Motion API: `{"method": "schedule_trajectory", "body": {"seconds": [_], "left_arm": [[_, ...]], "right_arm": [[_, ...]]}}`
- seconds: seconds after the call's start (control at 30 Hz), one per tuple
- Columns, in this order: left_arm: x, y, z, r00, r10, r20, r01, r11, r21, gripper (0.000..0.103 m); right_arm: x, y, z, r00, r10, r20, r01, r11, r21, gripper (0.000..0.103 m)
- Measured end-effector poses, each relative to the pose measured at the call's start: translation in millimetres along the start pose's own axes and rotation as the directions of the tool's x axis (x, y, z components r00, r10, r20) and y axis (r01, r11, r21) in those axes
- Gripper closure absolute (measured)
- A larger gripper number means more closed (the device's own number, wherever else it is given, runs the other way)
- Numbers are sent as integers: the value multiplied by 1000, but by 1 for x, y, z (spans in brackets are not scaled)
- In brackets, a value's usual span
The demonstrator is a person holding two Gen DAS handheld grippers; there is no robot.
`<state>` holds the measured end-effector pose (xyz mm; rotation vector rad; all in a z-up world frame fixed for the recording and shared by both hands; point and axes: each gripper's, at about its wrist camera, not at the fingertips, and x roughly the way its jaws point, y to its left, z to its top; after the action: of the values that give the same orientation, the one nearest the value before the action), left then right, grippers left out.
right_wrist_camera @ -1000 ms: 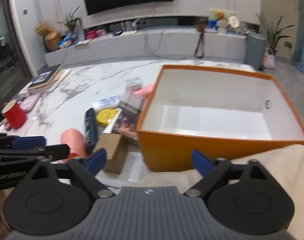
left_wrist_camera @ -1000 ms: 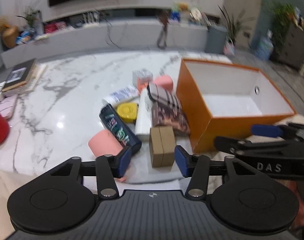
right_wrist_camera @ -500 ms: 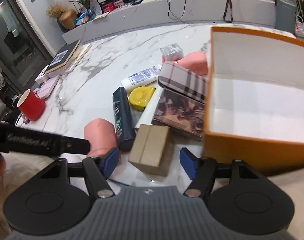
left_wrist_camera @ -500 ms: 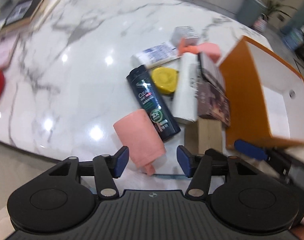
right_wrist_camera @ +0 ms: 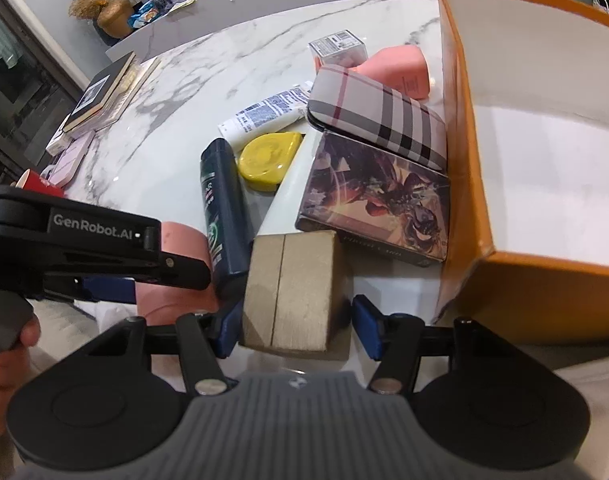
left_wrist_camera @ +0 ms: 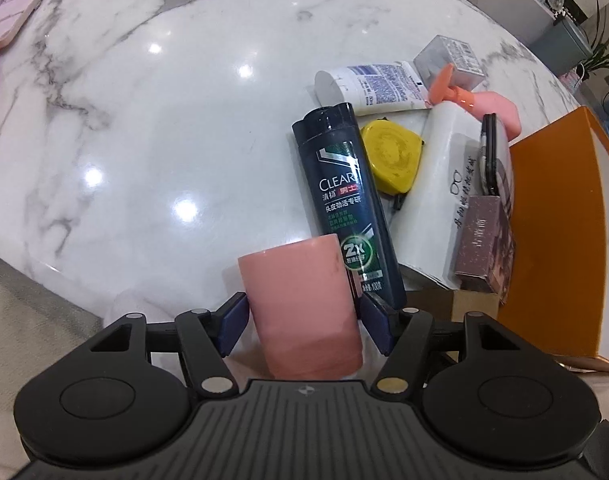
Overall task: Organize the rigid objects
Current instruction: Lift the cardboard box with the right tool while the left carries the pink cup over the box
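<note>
A pink cup (left_wrist_camera: 300,304) lies on its side at the table's near edge, between the fingers of my left gripper (left_wrist_camera: 304,322); the jaws are open, with small gaps on both sides. A brown cardboard box (right_wrist_camera: 292,288) sits between the fingers of my right gripper (right_wrist_camera: 296,328); the left pad is at its side and the right pad stands clear. A dark shampoo bottle (left_wrist_camera: 344,200), a yellow tape measure (left_wrist_camera: 392,156), a white tube (left_wrist_camera: 376,84), a plaid case (right_wrist_camera: 376,116) and a picture box (right_wrist_camera: 376,204) lie beside the open orange box (right_wrist_camera: 524,272).
The marble table (left_wrist_camera: 144,120) stretches left of the pile. Books (right_wrist_camera: 100,92), a pink case (left_wrist_camera: 8,20) and a red cup (right_wrist_camera: 36,184) sit at its far left. A pink pump bottle (right_wrist_camera: 400,68) and a small clear box (right_wrist_camera: 336,46) lie behind the pile.
Both grippers have moved forward and down to the table's near edge. The pink cup now lies between the left fingers and the cardboard box between the right fingers.
</note>
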<state>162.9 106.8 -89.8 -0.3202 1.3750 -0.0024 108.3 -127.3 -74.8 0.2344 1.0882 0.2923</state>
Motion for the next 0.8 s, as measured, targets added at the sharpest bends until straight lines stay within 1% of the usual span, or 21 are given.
{"method": "schedule_trajectory", "body": {"seconds": [0.07,0.13,0.23,0.37,0.5,0.63,0.73,0.8], "left_arm": [[1,1,1,1000,-5,12,5,1000,6,34],[0,2,0,1000,-9,20,8,1000,18,35],[-4,-3,-4,999,7,40,-9,998,58,36],[-22,-10,-14,994,-13,105,1,994,113,36],[-44,-17,-28,988,-45,150,24,990,137,36],[-77,-38,-37,972,-89,218,47,980,194,36],[-106,-65,-36,956,-137,261,66,963,263,36],[-121,-88,-33,947,-171,274,80,946,313,36]], "right_arm": [[4,-1,1,1000,-3,1,3,1000,9,45],[4,0,0,1000,-4,6,4,1000,3,46],[0,2,-1,1000,-13,12,14,1000,-19,47],[-19,4,-4,998,3,59,0,999,-48,47],[-46,5,-6,993,22,118,-14,998,-67,48],[-79,2,-6,981,50,189,-36,996,-77,48],[-109,-3,-3,963,63,260,-42,996,-85,48],[-129,-11,-1,949,56,311,-33,996,-80,48]]}}
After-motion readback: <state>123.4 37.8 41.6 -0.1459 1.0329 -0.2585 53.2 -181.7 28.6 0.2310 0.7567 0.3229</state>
